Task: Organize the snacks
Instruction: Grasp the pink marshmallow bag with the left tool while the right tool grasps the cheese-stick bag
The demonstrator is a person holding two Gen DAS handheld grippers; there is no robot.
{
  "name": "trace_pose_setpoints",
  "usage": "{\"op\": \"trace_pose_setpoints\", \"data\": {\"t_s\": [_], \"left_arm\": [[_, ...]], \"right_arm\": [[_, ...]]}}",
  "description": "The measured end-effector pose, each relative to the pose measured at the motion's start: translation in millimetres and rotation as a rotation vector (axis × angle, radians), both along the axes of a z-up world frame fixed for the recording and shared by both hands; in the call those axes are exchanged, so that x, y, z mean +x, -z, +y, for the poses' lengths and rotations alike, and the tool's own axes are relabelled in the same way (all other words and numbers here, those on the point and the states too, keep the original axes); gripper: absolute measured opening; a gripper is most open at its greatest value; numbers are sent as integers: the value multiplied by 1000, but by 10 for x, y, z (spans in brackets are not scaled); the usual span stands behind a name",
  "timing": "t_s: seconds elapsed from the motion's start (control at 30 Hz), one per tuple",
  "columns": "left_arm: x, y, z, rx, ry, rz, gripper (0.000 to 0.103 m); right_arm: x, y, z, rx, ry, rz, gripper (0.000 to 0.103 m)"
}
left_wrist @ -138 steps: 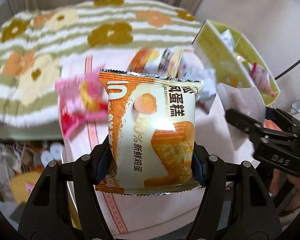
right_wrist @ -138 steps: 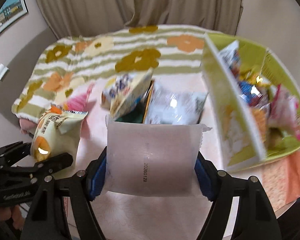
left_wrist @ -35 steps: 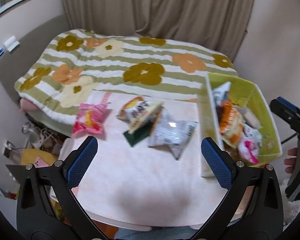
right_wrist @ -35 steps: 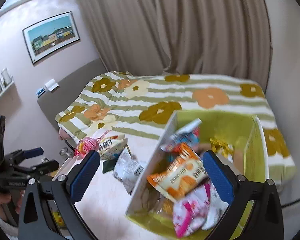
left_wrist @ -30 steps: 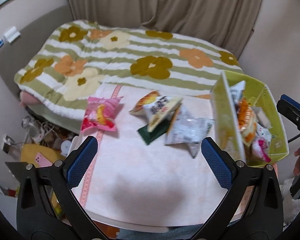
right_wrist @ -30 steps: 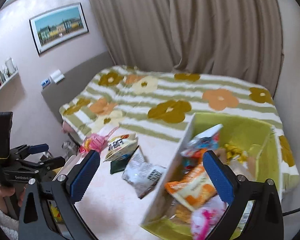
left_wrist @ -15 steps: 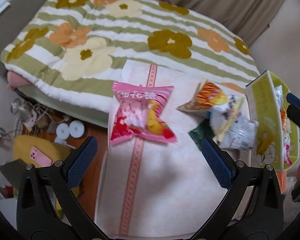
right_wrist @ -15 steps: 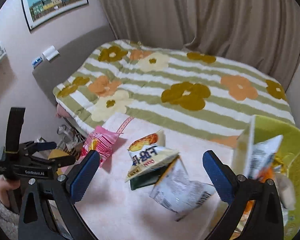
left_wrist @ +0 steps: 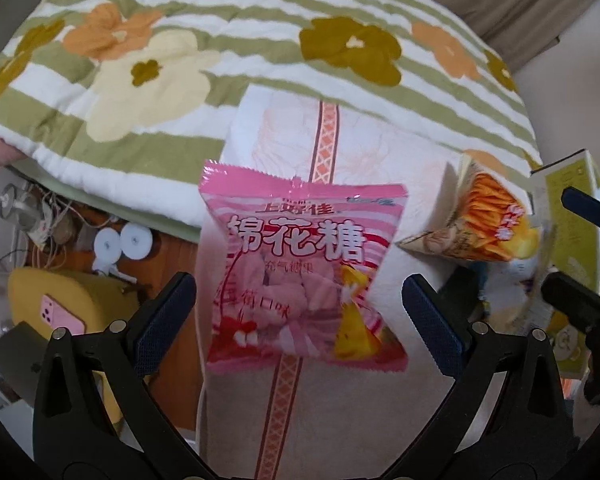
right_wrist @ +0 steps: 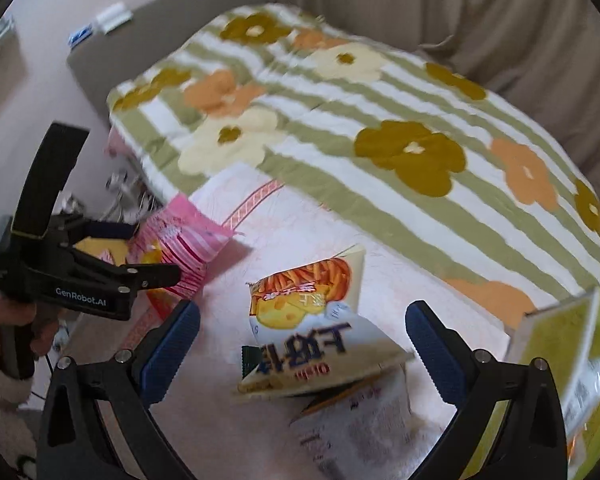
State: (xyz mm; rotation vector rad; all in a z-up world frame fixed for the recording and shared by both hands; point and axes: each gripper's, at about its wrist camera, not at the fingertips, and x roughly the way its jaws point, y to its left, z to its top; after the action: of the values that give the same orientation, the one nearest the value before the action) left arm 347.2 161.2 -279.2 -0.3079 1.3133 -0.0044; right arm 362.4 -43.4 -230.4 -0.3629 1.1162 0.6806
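Observation:
A pink marshmallow bag (left_wrist: 300,268) lies on the white tablecloth (left_wrist: 340,412) near the table's left edge. My left gripper (left_wrist: 300,320) is open, its fingers either side of the bag, not touching it. The bag also shows in the right wrist view (right_wrist: 184,244). A fries snack bag (right_wrist: 312,328) lies mid-table on a clear packet (right_wrist: 364,432) and a dark green packet (right_wrist: 250,360). My right gripper (right_wrist: 302,352) is open and empty around the fries bag. The fries bag shows at the right of the left wrist view (left_wrist: 484,220).
A yellow-green box (right_wrist: 568,344) of snacks stands at the table's right end. A bed with a flowered green-striped blanket (right_wrist: 380,120) lies beyond the table. On the floor to the left are a yellow cushion with a pink phone (left_wrist: 60,316) and cables.
Both grippers, which held packets several seconds ago, are open and empty. Both have dropped closer to the table; the left now straddles the pink bag, the right the fries bag.

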Motion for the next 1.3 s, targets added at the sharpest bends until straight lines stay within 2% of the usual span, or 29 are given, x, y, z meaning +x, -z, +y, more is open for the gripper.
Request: {"op": "trace_pose_setpoints", "data": {"t_s": [0.13, 0.2, 0.3, 0.43, 0.57, 0.97, 1.0, 1.07, 1.1, 1.13, 1.3], "left_arm": [[60, 149, -40, 24, 14, 34, 91], [77, 184, -46, 26, 19, 40, 82], [103, 236, -56, 18, 30, 42, 80], [127, 259, -109, 52, 67, 48, 78], [117, 242, -140, 76, 84, 45, 71], [-32, -49, -128, 84, 85, -20, 67], [-54, -81, -122, 87, 85, -25, 67], [-108, -151, -108, 92, 83, -33, 67], [-132, -177, -100, 92, 81, -35, 68], [-153, -197, -91, 92, 78, -37, 68], [-290, -259, -54, 89, 63, -45, 68]], "right_arm": [[47, 183, 81, -45, -62, 28, 102], [70, 245, 97, -59, -84, 37, 102], [120, 323, 108, -73, -95, 64, 102], [180, 403, 126, -91, -107, 83, 102], [220, 496, 147, -112, -118, 110, 102], [261, 577, 110, -119, -98, 139, 102], [269, 595, 111, -120, -94, 147, 101], [275, 618, 120, -115, -89, 165, 92], [272, 629, 128, -110, -91, 175, 81], [262, 642, 138, -112, -93, 182, 76], [165, 603, 176, -93, -92, 149, 68]]}}
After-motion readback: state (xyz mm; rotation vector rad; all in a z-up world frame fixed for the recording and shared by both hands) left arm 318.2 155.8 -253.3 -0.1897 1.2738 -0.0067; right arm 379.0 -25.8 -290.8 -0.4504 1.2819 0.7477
